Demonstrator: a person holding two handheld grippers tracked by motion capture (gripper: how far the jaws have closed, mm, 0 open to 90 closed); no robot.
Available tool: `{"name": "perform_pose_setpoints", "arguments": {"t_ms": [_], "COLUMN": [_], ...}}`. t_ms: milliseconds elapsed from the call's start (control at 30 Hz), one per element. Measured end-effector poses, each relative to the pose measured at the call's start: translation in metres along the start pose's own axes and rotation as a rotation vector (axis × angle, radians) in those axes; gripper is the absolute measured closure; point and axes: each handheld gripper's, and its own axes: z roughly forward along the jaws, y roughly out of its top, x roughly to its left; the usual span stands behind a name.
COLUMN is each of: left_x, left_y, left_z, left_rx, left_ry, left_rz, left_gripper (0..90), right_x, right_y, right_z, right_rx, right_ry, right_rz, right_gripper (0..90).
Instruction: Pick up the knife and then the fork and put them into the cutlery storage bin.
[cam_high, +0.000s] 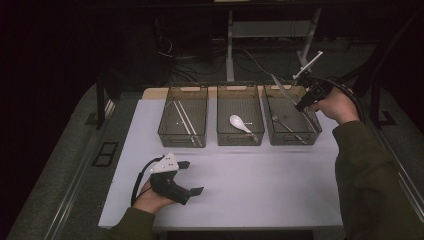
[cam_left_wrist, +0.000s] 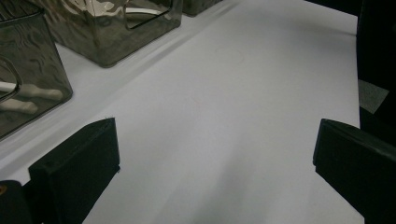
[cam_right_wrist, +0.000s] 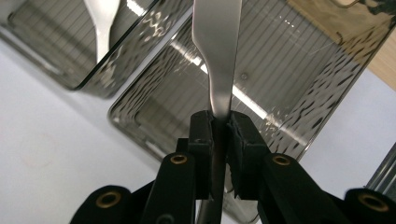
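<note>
Right gripper (cam_right_wrist: 220, 122) is clamped on a knife (cam_right_wrist: 218, 51) by its handle, blade hanging over the right bin (cam_high: 292, 116) where the cutlery goes, while the left gripper (cam_high: 186, 177) rests released on the counter (cam_high: 260, 185).

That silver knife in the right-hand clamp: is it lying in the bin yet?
Not yet. The right gripper pinches the knife by its handle, its blade in the air above the right bin.

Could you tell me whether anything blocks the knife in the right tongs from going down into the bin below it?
Nothing visible does. The knife, clamped in the right tongs, hangs over the open right bin; a utensil lies on its floor.
</note>
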Motion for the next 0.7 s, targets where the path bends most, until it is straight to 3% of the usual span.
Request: {"name": "perform_pose_setpoints", "arguments": {"t_ms": [433,700], "left_x": [0.0,0.0], "left_y": [0.0,0.0], "left_z": [-0.001,-0.001], "left_rx": [-0.004,-0.007], "left_ry": [-0.001,0.0], "left_rz": [-0.002,-0.01], "left_gripper": [0.0,0.0], "right_x": [-0.021,-0.026], "right_y": [0.014,0.015], "right_z": [0.019,0.035], "right_rx": [-0.01,-0.004], "right_ry": [-0.007,-0.013], "right_rz": [0.066,0.08], "right_gripper": [79.9,79.9]}}
